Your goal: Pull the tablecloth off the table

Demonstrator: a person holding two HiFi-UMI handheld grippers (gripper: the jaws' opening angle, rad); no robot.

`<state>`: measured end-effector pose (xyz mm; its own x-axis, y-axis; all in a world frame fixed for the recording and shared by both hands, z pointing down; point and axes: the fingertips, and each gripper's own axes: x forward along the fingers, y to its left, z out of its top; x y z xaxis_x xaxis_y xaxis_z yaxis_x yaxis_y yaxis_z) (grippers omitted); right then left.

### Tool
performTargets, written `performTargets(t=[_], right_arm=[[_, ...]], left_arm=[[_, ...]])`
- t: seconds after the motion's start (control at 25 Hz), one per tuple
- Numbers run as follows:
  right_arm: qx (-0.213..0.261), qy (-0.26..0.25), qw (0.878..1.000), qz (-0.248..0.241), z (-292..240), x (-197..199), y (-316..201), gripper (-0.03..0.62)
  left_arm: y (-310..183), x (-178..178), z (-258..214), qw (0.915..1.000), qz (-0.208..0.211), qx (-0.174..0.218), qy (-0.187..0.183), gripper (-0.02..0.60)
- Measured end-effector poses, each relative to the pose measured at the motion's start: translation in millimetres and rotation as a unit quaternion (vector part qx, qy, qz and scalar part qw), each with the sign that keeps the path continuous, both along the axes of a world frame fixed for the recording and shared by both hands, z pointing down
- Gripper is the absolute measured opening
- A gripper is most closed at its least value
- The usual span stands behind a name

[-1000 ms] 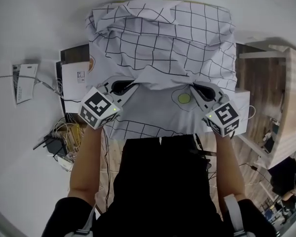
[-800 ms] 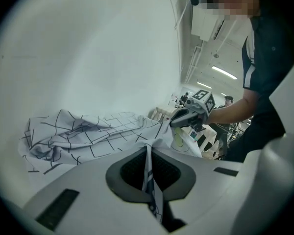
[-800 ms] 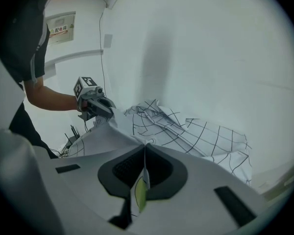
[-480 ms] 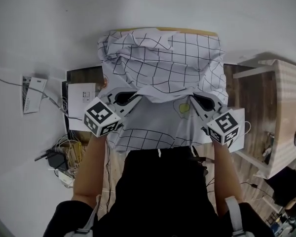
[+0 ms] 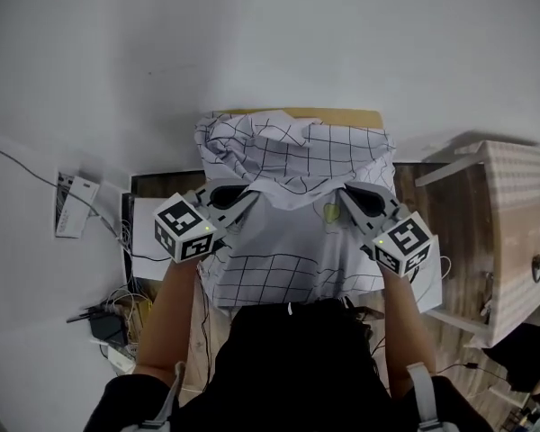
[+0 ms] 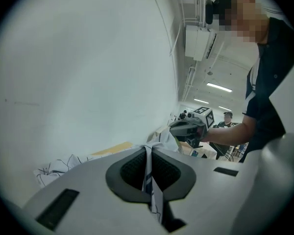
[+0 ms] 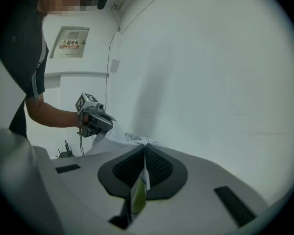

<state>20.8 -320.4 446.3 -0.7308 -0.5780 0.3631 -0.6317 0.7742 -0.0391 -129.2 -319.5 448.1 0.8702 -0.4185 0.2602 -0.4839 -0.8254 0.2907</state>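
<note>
The white tablecloth (image 5: pixel 297 156) with a black grid lies bunched in a heap over a small wooden table (image 5: pixel 292 113), of which only the far edge shows. Its near part hangs down in front of the person's body. My left gripper (image 5: pixel 245 196) is shut on the cloth's left side, and a fold of tablecloth (image 6: pixel 148 168) is pinched between its pads. My right gripper (image 5: pixel 346 193) is shut on the right side, with a fold of tablecloth (image 7: pixel 139 180) bearing a yellow-green patch between its pads. Each gripper view shows the other gripper (image 6: pixel 188 129) (image 7: pixel 95 121) holding the cloth.
A white wall (image 5: pixel 270 34) rises just behind the table. A light wooden stool (image 5: pixel 513 214) stands at the right. Cables and a power strip (image 5: pixel 108 309) lie on the floor at the left, beside a white box (image 5: pixel 72 210). People stand in the room's far part (image 6: pixel 228 119).
Both grippers, still shut on the cloth, have drawn back and up from the table. The cloth has slid toward me and bunched further, and the table's far edge now shows.
</note>
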Motion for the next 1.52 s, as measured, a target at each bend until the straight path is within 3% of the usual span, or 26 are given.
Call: performTargets(t=[0.12, 0.32, 0.44, 0.52, 0.76, 1.08, 1.52], right_arm=[[0.023, -0.028, 0.999, 0.008, -34.1, -1.8, -9.1, 0.020], [0.065, -0.006, 0.998, -0.009, -74.5, -14.5, -6.0, 0.020], [0.083, -0.022, 0.996, -0.009, -96.6, -9.7, -2.4, 0.020], [0.097, -0.045, 0.994, -0.009, -117.9, 0.7, -8.5, 0.020], [0.150, -0.077, 0.986, -0.017, -183.4, 5.4, 4.7, 0.020], [0.200, -0.105, 0.973, -0.054, -307.1, 21.7, 12.5, 0.020], [0.262, -0.125, 0.953, -0.081, -326.0, 19.9, 31.5, 0.020]], left_arm=[[-7.0, -6.5, -32.2, 0.9996, -0.008, 0.021, 0.014, 0.012], [-4.4, -13.4, -69.0, 0.9987, -0.005, 0.048, 0.013, 0.012], [-2.5, -12.2, -93.7, 0.9972, -0.008, 0.062, 0.041, 0.012], [-8.5, -6.0, -118.2, 0.9946, -0.013, 0.081, 0.064, 0.012], [8.4, 1.1, -183.8, 0.9867, -0.013, 0.139, 0.083, 0.012], [14.0, 13.6, -302.2, 0.9766, -0.043, 0.195, 0.079, 0.012], [36.5, 10.5, -321.5, 0.9612, -0.029, 0.244, 0.125, 0.012]])
